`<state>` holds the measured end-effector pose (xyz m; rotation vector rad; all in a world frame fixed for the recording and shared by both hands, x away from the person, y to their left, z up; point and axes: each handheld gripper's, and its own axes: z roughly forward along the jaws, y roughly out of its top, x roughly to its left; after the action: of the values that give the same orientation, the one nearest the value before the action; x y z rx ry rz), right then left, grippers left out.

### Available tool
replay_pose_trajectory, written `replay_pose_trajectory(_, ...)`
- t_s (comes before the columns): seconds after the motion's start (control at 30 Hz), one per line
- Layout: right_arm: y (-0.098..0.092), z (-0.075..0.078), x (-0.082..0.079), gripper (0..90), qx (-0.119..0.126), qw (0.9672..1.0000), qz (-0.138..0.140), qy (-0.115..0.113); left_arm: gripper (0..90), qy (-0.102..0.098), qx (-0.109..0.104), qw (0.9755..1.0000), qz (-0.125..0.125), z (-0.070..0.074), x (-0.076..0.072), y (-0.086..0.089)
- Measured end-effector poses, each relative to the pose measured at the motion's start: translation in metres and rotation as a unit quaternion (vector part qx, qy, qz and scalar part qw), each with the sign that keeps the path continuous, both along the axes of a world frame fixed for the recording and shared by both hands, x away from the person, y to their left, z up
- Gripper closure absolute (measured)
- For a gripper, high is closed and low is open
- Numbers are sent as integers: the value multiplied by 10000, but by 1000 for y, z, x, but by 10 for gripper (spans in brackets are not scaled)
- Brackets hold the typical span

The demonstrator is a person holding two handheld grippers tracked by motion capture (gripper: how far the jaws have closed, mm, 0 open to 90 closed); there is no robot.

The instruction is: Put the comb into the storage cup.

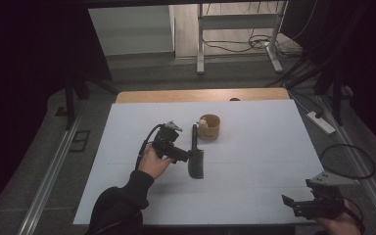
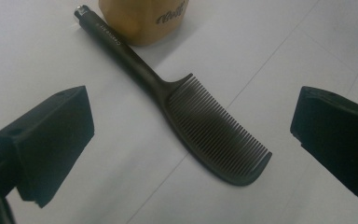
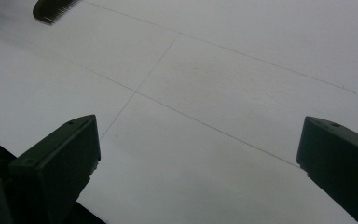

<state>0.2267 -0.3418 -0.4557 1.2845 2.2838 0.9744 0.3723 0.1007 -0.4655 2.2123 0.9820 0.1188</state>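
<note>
The left gripper (image 2: 186,140), fingers wide, is hovering over the comb (image 2: 205,126); the right gripper (image 3: 196,168) is gaping wide too.

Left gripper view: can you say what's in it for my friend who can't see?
A black plastic comb lies flat on the white table between two open black jaws. Its handle reaches a tan wooden cup at the top.
</note>
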Motion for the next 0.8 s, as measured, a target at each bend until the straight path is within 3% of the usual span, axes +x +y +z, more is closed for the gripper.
replay_pose_trajectory(0.8,0,0,0,0,-17,10000,8,12,15,140,339,9991,-213,-13,34,-36)
